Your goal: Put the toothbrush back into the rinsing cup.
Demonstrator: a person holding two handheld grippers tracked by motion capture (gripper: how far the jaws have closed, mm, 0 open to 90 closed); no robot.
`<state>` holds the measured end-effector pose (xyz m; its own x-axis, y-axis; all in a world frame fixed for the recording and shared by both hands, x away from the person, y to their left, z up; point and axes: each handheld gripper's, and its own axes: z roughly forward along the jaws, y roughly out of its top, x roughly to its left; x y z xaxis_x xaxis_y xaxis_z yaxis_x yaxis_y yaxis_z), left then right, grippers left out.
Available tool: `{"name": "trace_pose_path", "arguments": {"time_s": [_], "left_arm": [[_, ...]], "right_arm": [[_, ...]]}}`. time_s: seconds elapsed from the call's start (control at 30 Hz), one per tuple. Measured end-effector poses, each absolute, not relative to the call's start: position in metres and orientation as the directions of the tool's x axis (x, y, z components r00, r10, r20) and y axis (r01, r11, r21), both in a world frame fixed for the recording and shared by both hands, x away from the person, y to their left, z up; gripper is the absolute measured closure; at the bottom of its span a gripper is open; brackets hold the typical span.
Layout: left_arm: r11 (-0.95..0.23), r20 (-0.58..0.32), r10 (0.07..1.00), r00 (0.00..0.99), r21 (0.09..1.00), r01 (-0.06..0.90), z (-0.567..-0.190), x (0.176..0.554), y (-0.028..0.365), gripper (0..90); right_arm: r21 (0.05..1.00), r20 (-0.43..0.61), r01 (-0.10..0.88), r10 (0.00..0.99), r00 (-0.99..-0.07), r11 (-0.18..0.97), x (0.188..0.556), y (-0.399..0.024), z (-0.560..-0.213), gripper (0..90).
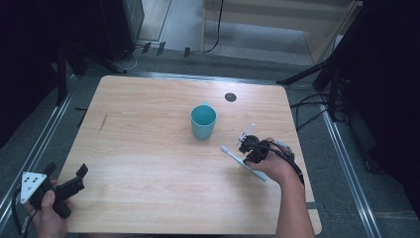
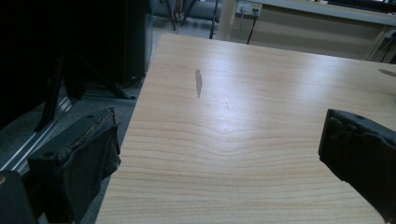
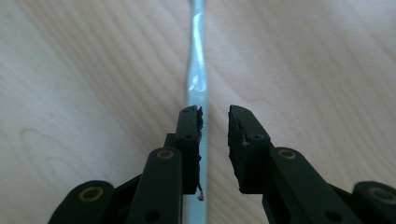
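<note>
A light blue toothbrush (image 1: pixel 235 156) lies flat on the wooden table (image 1: pixel 148 148), right of centre, with its white head pointing toward the teal cup (image 1: pixel 203 122). My right gripper (image 1: pixel 252 151) is down over the handle. In the right gripper view the toothbrush handle (image 3: pixel 196 70) runs between the jaws of the right gripper (image 3: pixel 215 126), against the left pad, with a gap to the right pad. My left gripper (image 1: pixel 67 169) is held at the near left corner. Its jaws stand wide apart over bare wood in the left gripper view (image 2: pixel 219 121).
A small clear plastic piece (image 1: pixel 246 133) lies just beyond the right gripper. A dark round hole (image 1: pixel 230 96) sits near the far edge. A dark streak (image 2: pixel 198 83) marks the wood at left. Black stands and cables surround the table.
</note>
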<state>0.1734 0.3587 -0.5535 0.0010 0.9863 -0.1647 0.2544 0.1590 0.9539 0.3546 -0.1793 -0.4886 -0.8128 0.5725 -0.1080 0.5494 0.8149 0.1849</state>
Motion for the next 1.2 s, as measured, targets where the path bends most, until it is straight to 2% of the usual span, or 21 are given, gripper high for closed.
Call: {"name": "trace_pose_path", "arguments": {"time_s": [0.2, 0.37, 0.47, 0.53, 0.73, 0.93, 1.2], "left_arm": [[0.15, -0.155, 0.988, 0.002, 0.955, 0.255, -0.553, 0.173, 0.358, 0.0], [0.139, -0.146, 0.989, 0.006, 0.956, 0.258, -0.553, 0.173, 0.357, 0.0], [0.135, -0.142, 0.99, 0.007, 0.956, 0.259, -0.553, 0.173, 0.357, 0.0], [0.135, -0.142, 0.99, 0.007, 0.956, 0.259, -0.553, 0.173, 0.357, 0.0], [0.137, -0.144, 0.99, 0.008, 0.957, 0.257, -0.553, 0.173, 0.357, 0.0], [0.138, -0.145, 0.989, 0.008, 0.956, 0.259, -0.553, 0.173, 0.357, 0.0], [0.138, -0.145, 0.989, 0.009, 0.956, 0.258, -0.553, 0.173, 0.357, 0.0]], "right_arm": [[0.103, -0.108, 0.556, 0.564, -0.818, 0.825, 0.356, -0.172, -0.497, 70.3], [0.095, -0.095, 0.556, 0.564, -0.821, 0.826, 0.358, -0.17, -0.504, 69.2], [0.097, -0.086, 0.565, 0.573, -0.815, 0.819, 0.36, -0.168, -0.505, 72.9], [0.1, -0.071, 0.569, 0.576, -0.814, 0.816, 0.36, -0.166, -0.505, 78.6], [0.101, -0.033, 0.582, 0.588, -0.809, 0.807, 0.358, -0.164, -0.504, 80.1], [0.183, -0.07, 0.618, 0.637, -0.767, 0.764, 0.363, -0.169, -0.494, 80.1], [0.347, -0.105, 0.696, 0.764, -0.637, 0.629, 0.371, -0.181, -0.475, 80.0]]}}
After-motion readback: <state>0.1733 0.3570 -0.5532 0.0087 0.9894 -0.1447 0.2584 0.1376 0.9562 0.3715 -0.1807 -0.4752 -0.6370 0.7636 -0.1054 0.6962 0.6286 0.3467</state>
